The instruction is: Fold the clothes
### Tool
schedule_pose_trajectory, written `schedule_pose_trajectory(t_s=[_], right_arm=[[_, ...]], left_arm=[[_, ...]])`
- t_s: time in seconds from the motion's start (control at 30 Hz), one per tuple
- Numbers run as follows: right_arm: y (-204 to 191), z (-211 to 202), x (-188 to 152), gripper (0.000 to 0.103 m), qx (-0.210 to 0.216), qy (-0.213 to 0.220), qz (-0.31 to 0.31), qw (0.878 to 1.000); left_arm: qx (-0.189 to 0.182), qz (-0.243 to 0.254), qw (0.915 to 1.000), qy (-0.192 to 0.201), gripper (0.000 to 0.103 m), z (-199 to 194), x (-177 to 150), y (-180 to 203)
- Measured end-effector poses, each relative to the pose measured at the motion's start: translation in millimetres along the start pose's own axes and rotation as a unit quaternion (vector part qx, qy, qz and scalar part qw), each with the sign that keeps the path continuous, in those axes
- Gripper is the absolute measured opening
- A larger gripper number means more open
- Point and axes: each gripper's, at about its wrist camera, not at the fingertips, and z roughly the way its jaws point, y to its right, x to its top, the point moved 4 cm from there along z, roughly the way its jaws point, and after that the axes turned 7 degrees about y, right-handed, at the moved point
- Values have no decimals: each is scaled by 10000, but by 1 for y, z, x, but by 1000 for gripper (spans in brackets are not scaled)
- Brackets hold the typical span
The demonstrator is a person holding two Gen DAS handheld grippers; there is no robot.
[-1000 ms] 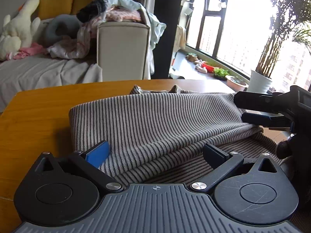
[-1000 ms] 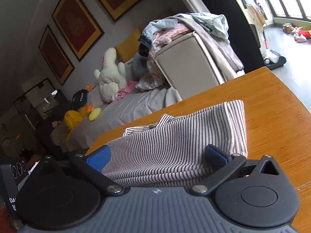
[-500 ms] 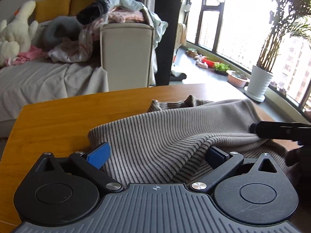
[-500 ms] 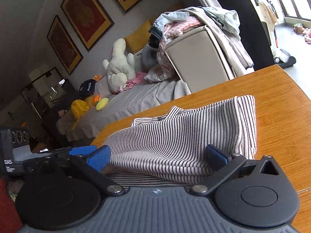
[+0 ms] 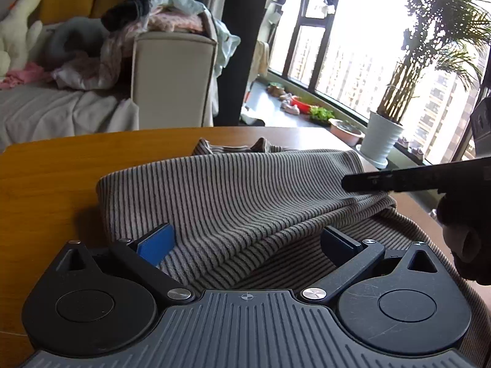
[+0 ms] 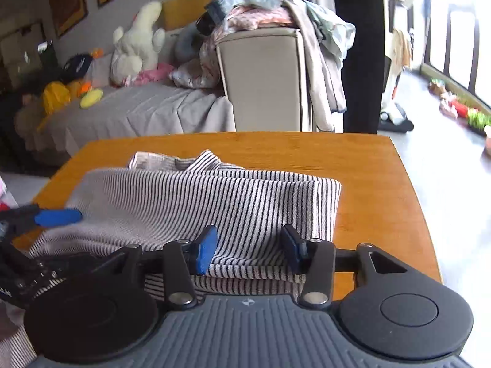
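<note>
Striped garment (image 5: 233,196) lies on the wooden tabletop (image 5: 46,184), doubled over with one layer draped across another. Left gripper (image 5: 245,242) has its fingers wide apart, cloth lying between them but not pinched. Right gripper (image 6: 248,245) has its fingers narrowed on the near folded edge, the cloth bunched between the pads; whether they clamp it fully I cannot tell. Judgement: a fold is in hand, the upper layer being laid over the lower. Next move calls for aligning the edges and smoothing the sagging middle before letting go
</note>
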Motion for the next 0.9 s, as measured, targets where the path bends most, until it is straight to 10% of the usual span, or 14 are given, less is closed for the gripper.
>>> schedule_pose_trajectory(t_s=[0.33, 0.47, 0.63, 0.8, 0.9], right_arm=[[-39, 54, 67, 34, 212, 264, -275, 9990], [-37, 96, 62, 56, 130, -47, -153, 9998], [-37, 108, 44, 56, 182, -54, -207, 9996], [-47, 102, 43, 15, 3, 80, -418, 9991], [-44, 81, 49, 12, 142, 188, -97, 9997]], left_arm=[[3, -43, 10000, 85, 103, -5, -3, 0], [-35, -84, 9999, 101, 103, -6, -4, -2], [-40, -81, 9999, 101, 103, -7, -4, -1], [-125, -187, 9996, 141, 103, -10, -3, -5], [-217, -313, 9991, 185, 103, -13, -3, -9]])
